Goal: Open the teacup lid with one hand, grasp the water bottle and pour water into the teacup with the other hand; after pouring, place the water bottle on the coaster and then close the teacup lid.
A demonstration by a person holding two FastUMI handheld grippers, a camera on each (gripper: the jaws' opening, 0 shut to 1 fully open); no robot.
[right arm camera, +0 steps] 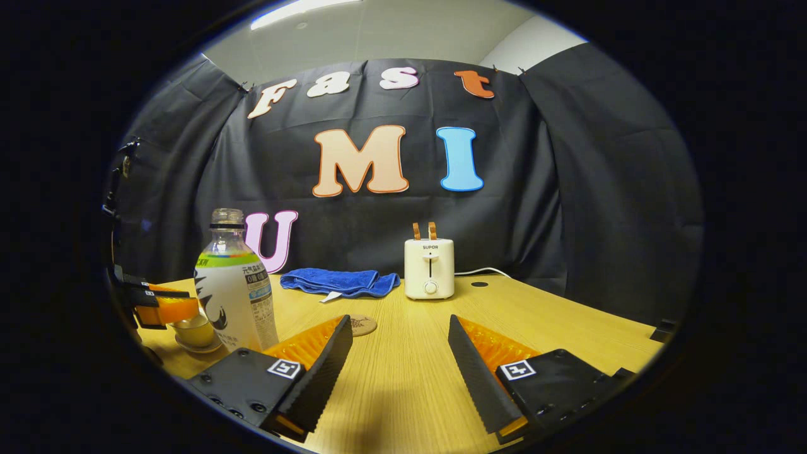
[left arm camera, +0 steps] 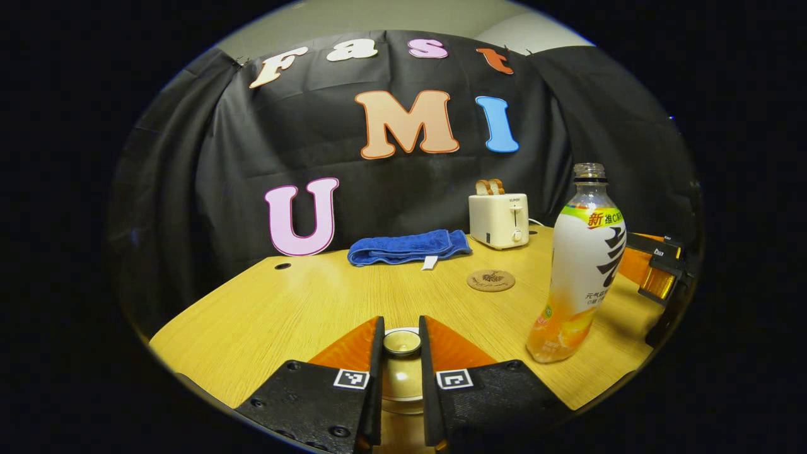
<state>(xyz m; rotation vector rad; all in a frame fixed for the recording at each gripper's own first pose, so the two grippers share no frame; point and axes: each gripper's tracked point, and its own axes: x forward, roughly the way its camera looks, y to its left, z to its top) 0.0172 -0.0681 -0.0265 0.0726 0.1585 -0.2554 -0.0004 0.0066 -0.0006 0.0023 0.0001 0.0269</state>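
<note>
Left gripper (left arm camera: 401, 343) pinches the teacup lid (left arm camera: 401, 342); right gripper (right arm camera: 398, 353) hovers spread.

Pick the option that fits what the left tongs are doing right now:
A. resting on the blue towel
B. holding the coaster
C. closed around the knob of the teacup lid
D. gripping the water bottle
C: in the left gripper view, the left tongs have both fingers pressed against the knob of the teacup lid, while the water bottle stands free to the side.
</note>
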